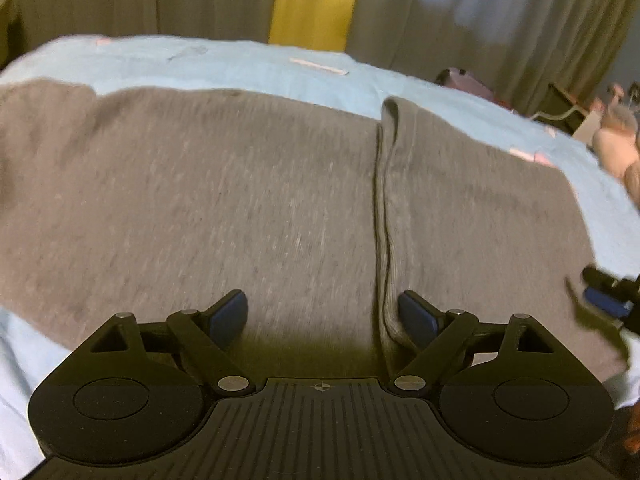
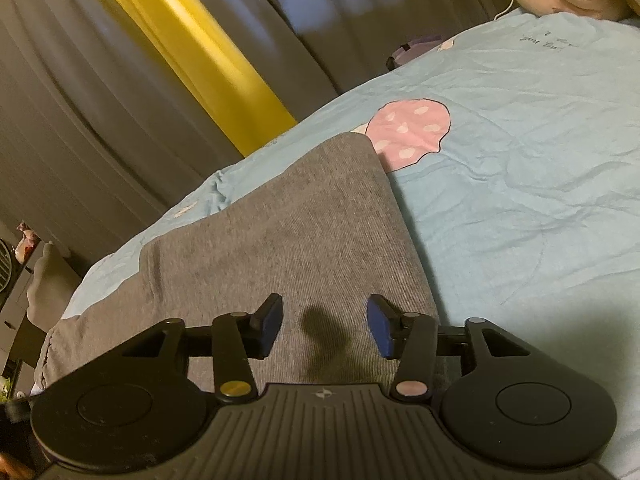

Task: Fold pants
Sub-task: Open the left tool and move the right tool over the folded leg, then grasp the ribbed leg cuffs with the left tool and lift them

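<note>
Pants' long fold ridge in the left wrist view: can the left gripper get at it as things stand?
Probably yes. The left gripper is open above the gray pants, and the fold ridge runs down just inside its right finger, with nothing lying over it.

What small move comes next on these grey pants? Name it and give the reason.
Probably lower the left gripper and close it on the raised fold ridge of the grey pants. Both it and the right gripper are open over flat cloth, holding nothing.

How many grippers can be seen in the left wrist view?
2. The left gripper fills the bottom foreground, open above the grey pants. The right gripper shows partly at the right edge, cut off by the frame, over the pants' right end.
</note>
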A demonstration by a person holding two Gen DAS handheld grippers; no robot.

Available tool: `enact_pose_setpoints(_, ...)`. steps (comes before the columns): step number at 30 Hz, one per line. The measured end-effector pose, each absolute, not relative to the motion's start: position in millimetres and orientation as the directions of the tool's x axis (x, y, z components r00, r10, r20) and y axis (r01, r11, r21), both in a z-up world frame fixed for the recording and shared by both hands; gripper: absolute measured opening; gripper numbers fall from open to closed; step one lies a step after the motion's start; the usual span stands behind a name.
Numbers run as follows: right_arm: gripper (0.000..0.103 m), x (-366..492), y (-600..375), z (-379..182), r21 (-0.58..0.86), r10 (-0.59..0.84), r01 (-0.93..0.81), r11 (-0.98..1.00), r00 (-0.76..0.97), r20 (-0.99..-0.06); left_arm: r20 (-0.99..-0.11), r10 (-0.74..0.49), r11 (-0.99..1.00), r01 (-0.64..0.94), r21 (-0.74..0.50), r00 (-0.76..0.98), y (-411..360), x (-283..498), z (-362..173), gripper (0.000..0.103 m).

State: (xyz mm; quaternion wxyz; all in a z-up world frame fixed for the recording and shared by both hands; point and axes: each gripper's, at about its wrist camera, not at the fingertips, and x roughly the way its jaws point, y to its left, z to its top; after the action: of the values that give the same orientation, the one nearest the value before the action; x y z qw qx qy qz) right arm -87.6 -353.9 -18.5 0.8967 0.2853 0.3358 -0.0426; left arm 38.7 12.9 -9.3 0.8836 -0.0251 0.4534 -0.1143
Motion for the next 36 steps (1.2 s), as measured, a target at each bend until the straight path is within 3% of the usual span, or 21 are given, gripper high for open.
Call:
enact_pose_setpoints(2, 0.055, -89, -346, -14, 0.434, 0.085, 0.268, 0.86, 0.764, -0.64, -0.787, -0.191, 0.976, 0.201, -0.088, 0.586, 6, 35, -8, 0.091)
enact_pose_setpoints(4, 0.074, -93, -335, -6, 0.379, 0.054, 0.253, 0.89, 0.767, -0.64, -0.785, -0.161, 0.977, 0.209, -0.042, 0.599, 3, 33, -9, 0.095)
enact_pose_setpoints(5, 0.088, -97, -330, -2, 0.357, 0.045, 0.238, 0.903, 0.774, -0.631, -0.791, -0.144, 0.978, 0.207, -0.023, 0.595, 2, 31, -12, 0.095)
enact_pose_setpoints(6, 0.094, -100, -324, 1, 0.337, 0.037, 0.226, 0.914, 0.78, -0.624, -0.797, -0.132, 0.979, 0.202, -0.014, 0.589, 2, 32, -15, 0.097)
enact_pose_setpoints(8, 0.097, -103, -316, 4, 0.286, 0.009, 0.229, 0.93, 0.767, -0.642, -0.801, -0.13, 0.982, 0.185, -0.024, 0.584, 5, 33, -15, 0.099)
enact_pose_setpoints(13, 0.099, -89, -310, -5, 0.184, -0.059, 0.283, 0.941, 0.676, -0.735, -0.786, -0.054, 0.999, 0.037, -0.04, 0.615, 31, 33, 3, 0.1)
enact_pose_setpoints(19, 0.099, -94, -322, -5, 0.238, -0.042, 0.312, 0.92, 0.681, -0.731, -0.692, -0.107, 0.842, -0.305, -0.445, 0.714, 158, 28, 35, 0.101)
enact_pose_setpoints(24, 0.099, -91, -329, -8, 0.279, -0.024, 0.333, 0.901, 0.679, -0.734, -0.683, -0.055, 0.721, -0.444, -0.532, 0.728, 259, 17, 33, 0.101)
enact_pose_setpoints(32, 0.099, -82, -332, -19, 0.285, -0.013, 0.356, 0.89, 0.644, -0.765, -0.643, -0.186, 0.595, -0.435, -0.676, 0.743, 304, 17, -1, 0.097)
enact_pose_setpoints(36, 0.099, -79, -330, -21, 0.272, -0.02, 0.36, 0.893, 0.633, -0.774, -0.581, -0.267, 0.552, -0.372, -0.746, 0.769, 304, 25, -12, 0.085)
